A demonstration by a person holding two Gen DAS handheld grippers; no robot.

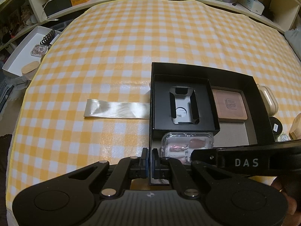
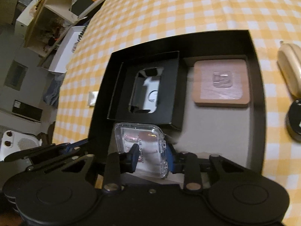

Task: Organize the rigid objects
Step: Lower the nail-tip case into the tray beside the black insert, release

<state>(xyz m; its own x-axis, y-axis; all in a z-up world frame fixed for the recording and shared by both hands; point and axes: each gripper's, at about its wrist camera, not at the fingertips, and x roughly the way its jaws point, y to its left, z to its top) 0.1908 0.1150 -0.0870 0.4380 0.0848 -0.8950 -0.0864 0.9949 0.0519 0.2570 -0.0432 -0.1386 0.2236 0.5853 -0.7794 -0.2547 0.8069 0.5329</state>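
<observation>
Checked worktop (image 1: 131, 47) carries my black box (image 1: 252, 101): left tool (image 1: 150, 155) clenched on its wall, right tool (image 2: 151, 155) grasping clear nail case (image 2: 150, 137).

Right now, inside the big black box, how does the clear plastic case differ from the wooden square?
The clear plastic case is see-through, showing pink nails and a printed label; the wooden square is solid tan with a stamped emblem. The case sits at the near edge between the right gripper jaws; the square lies untouched in the far corner. Both rest flat in the big black box.
</observation>
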